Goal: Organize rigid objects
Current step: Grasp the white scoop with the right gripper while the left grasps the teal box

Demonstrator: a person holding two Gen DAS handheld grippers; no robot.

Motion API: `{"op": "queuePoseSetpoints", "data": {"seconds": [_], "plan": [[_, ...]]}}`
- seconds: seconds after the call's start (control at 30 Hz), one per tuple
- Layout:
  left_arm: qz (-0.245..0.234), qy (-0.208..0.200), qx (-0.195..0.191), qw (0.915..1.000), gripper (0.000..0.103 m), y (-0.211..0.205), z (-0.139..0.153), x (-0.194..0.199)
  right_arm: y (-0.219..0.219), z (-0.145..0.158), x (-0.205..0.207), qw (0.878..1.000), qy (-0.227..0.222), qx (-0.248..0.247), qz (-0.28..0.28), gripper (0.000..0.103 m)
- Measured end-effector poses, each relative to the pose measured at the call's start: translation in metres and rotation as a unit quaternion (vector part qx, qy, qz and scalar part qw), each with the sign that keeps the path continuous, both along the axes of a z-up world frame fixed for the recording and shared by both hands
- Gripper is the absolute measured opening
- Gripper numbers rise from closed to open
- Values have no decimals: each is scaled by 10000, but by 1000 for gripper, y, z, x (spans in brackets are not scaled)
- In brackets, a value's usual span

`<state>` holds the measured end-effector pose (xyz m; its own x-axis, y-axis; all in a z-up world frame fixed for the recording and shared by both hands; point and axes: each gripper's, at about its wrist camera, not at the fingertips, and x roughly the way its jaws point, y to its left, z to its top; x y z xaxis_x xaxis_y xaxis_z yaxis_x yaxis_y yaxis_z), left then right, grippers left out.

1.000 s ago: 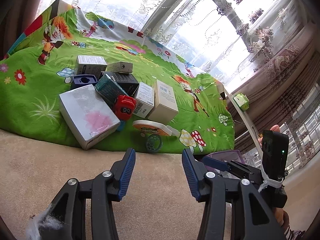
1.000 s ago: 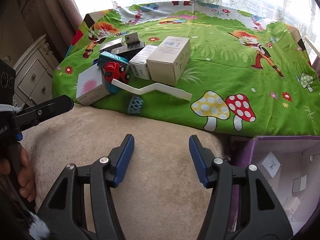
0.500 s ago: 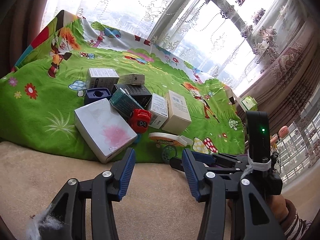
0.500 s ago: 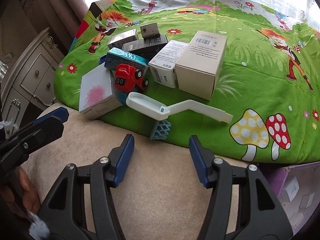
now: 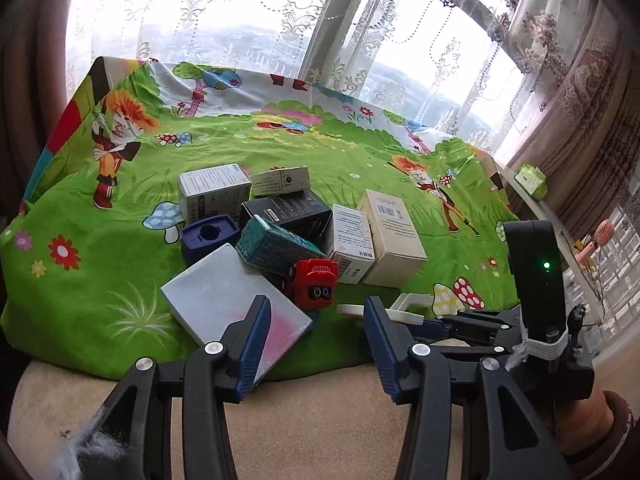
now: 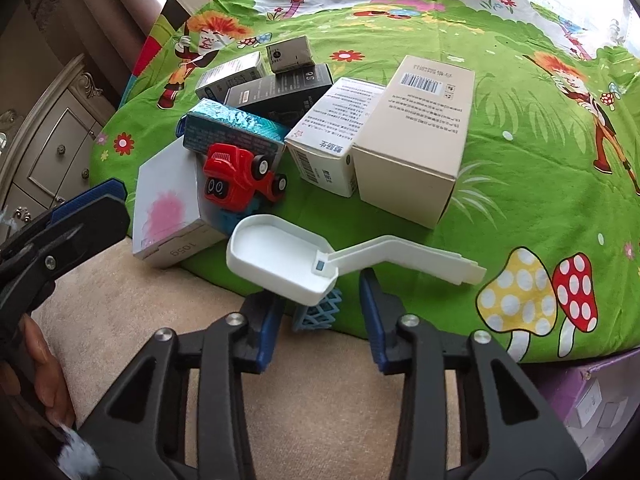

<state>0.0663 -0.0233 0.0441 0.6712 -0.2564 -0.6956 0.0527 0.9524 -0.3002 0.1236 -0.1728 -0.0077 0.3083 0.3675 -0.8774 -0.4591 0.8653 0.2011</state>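
Note:
A pile of rigid objects lies on a green cartoon blanket [image 6: 520,128]: several cardboard boxes, among them a large beige box [image 6: 416,136] and a white box with a pink smudge [image 6: 168,208], a red toy car [image 6: 236,176], a white scoop-shaped plastic tray [image 6: 288,260] and a blue lattice piece [image 6: 320,312]. My right gripper [image 6: 320,316] is open and empty, its fingers on either side of the lattice piece, just under the scoop. My left gripper [image 5: 316,344] is open and empty, in front of the white box [image 5: 228,300] and the car [image 5: 312,284].
The blanket's front edge meets a beige cushion [image 6: 160,312]. A purple box [image 6: 592,396] with small items stands at the lower right. A dresser [image 6: 52,140] is at the left. Windows with lace curtains [image 5: 280,20] lie beyond. The right gripper's body [image 5: 532,308] stands close beside the left one.
Both grippers have moved forward toward the pile. The right gripper has come up to the scoop and lattice piece. Both jaws stayed open.

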Motion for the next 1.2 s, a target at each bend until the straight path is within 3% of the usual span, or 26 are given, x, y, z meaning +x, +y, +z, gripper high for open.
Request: {"op": "queuePoseSetpoints", "data": {"seconds": [0.13, 0.3, 0.4, 0.47, 0.87, 1.2], "plan": [[187, -6, 59, 9998, 50, 6, 0, 13, -2, 0, 0, 10000, -13, 96, -17, 22], [342, 110, -7, 9994, 50, 18, -6, 31, -7, 4, -5, 9996, -186, 202, -103, 21], [324, 38, 54, 9995, 59, 21, -6, 38, -9, 8, -8, 9991, -325, 220, -153, 21], [186, -1, 149, 9997, 66, 20, -5, 43, -14, 10, -11, 9987, -385, 256, -202, 21], [-831, 90, 822, 9931, 66, 20, -12, 66, -19, 12, -13, 9981, -447, 284, -310, 22], [-1619, 156, 858, 9829, 63, 28, -20, 81, -20, 11, -14, 9981, -460, 265, -307, 22]]}}
